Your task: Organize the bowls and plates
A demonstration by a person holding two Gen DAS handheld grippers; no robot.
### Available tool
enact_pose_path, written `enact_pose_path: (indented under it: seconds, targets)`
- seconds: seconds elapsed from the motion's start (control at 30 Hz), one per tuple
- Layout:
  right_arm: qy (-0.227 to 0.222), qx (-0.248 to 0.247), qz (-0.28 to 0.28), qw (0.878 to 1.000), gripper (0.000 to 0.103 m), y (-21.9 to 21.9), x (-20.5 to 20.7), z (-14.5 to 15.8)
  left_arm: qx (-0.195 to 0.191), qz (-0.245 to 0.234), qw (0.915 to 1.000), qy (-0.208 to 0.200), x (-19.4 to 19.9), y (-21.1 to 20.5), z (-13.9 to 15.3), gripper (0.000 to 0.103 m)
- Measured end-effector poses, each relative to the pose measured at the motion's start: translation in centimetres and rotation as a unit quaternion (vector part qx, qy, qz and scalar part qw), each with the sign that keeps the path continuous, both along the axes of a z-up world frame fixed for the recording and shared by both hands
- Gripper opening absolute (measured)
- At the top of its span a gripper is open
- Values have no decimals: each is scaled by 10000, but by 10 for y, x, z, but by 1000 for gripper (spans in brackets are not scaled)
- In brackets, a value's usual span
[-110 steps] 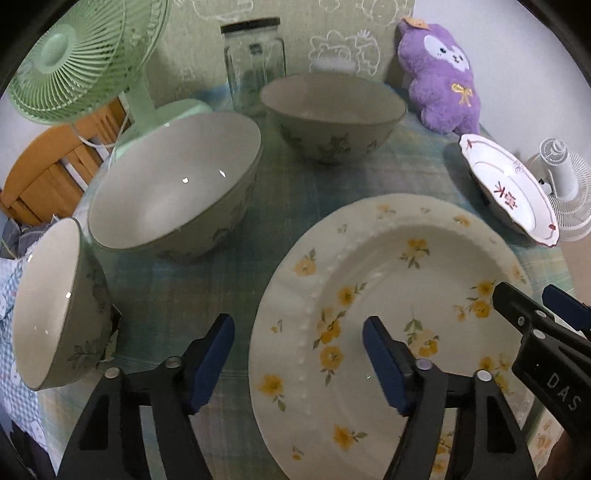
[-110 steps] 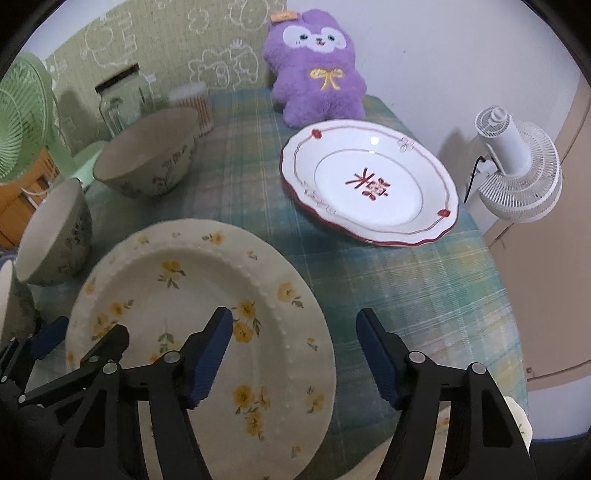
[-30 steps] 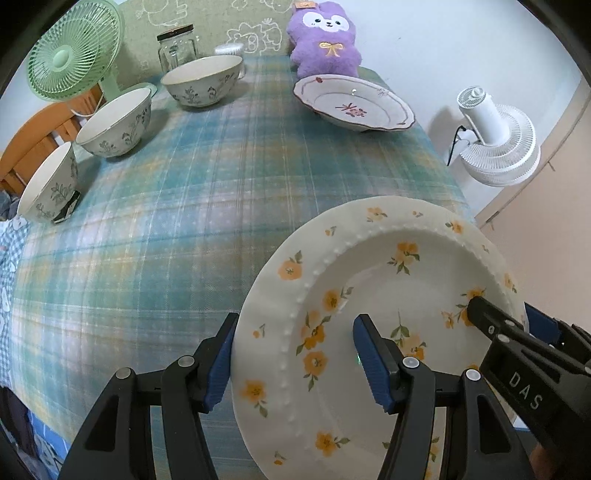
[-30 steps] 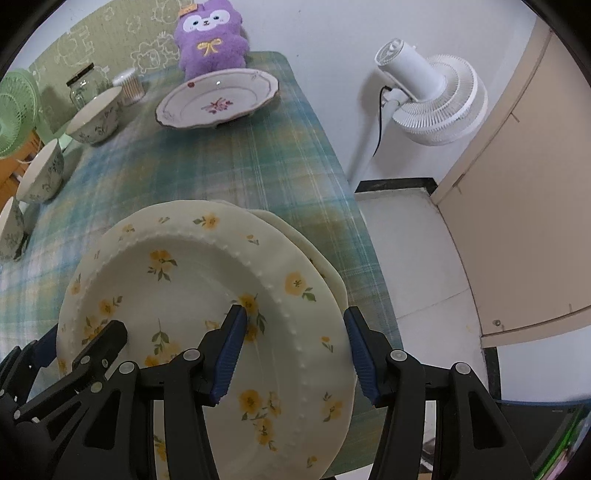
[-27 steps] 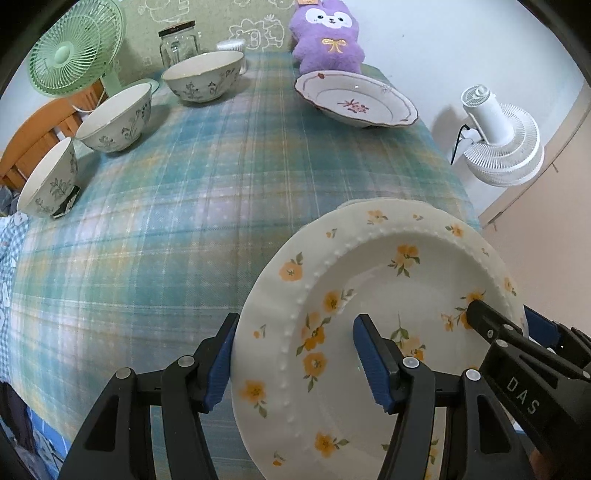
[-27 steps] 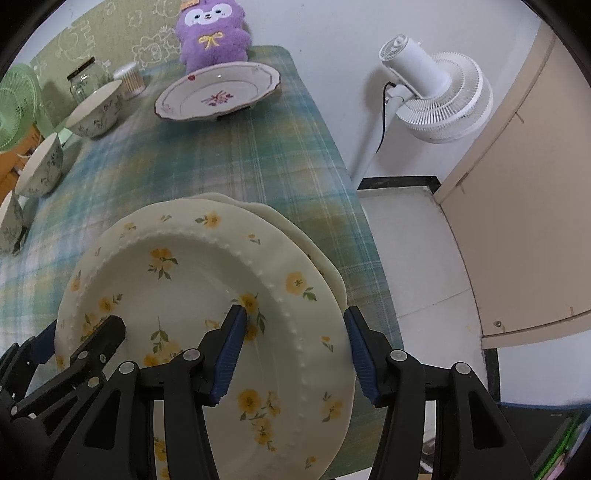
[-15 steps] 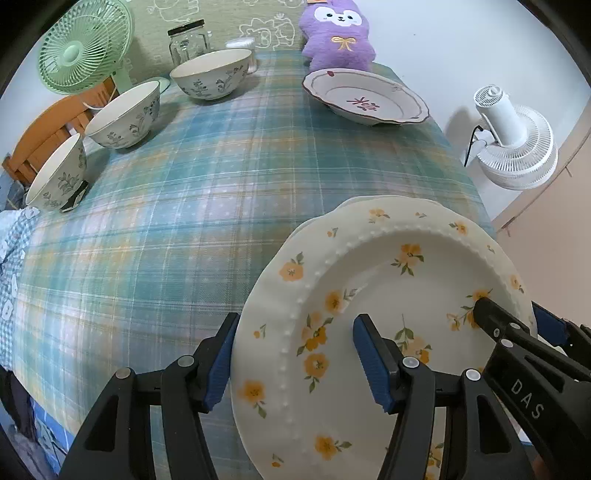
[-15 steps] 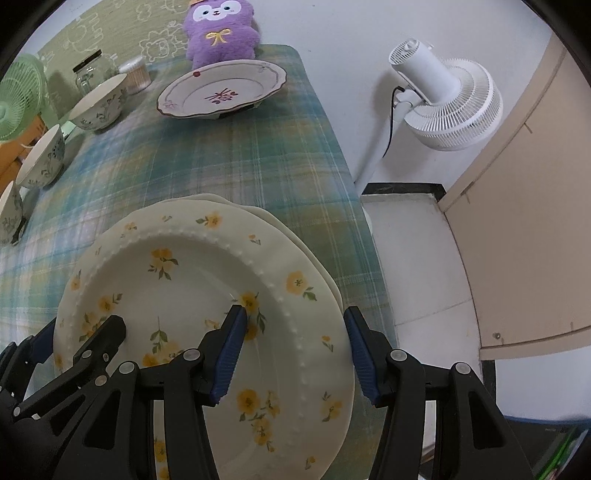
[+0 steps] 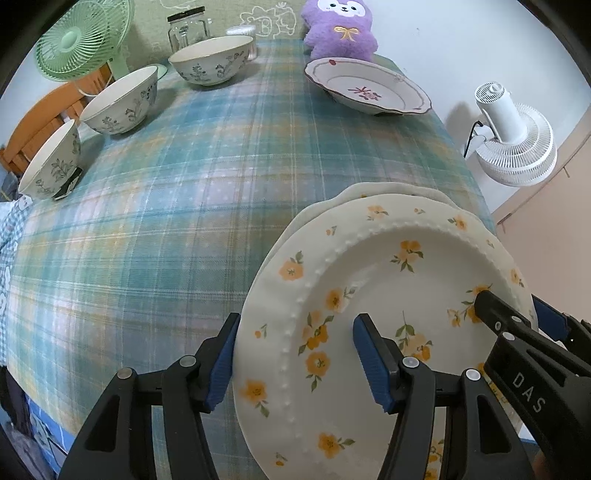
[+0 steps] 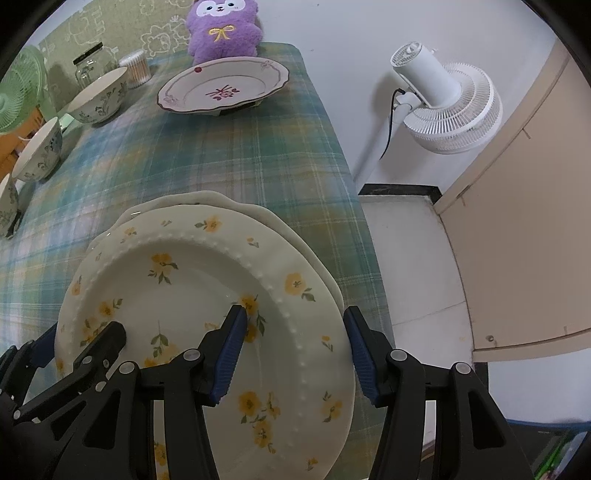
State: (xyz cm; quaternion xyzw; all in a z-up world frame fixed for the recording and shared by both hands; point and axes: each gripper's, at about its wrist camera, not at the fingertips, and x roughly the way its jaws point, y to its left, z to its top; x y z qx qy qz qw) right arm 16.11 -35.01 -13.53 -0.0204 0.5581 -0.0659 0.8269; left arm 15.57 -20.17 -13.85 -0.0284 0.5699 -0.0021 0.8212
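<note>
At table's right edge | both tongs (image 9: pixel 295 354) (image 10: pixel 295 350) clamped on floral plate (image 9: pixel 388 280) rim

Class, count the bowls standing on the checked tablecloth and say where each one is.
3, along the cloth's left edge: far bowl by the glass jar, middle bowl, near bowl. None looks hidden.

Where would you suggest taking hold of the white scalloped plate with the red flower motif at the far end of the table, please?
Grip the white scalloped plate with the red flower motif by its raised rim on the near side, where the checked tablecloth is bare. The rim flares up off the cloth, so one finger could slip under it and one over. The purple plush toy crowds the far side.
</note>
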Motion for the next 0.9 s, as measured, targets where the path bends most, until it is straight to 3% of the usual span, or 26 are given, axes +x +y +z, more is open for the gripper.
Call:
enact_pose_path:
  seconds: [0.33,0.53,0.9]
  targets:
    - [-134,-358,-23,9993,58,10,-3,-2,42,-44,9999,-119,-2,-3,-2,61]
    - [-250,-420,25,9988,59,9,2,-4,125,44,9997,-209,-1,-7,-2,66]
    - [-329,373,34,9988,61,-11,24,0,425,242,9973,-557,25,-14,9,69]
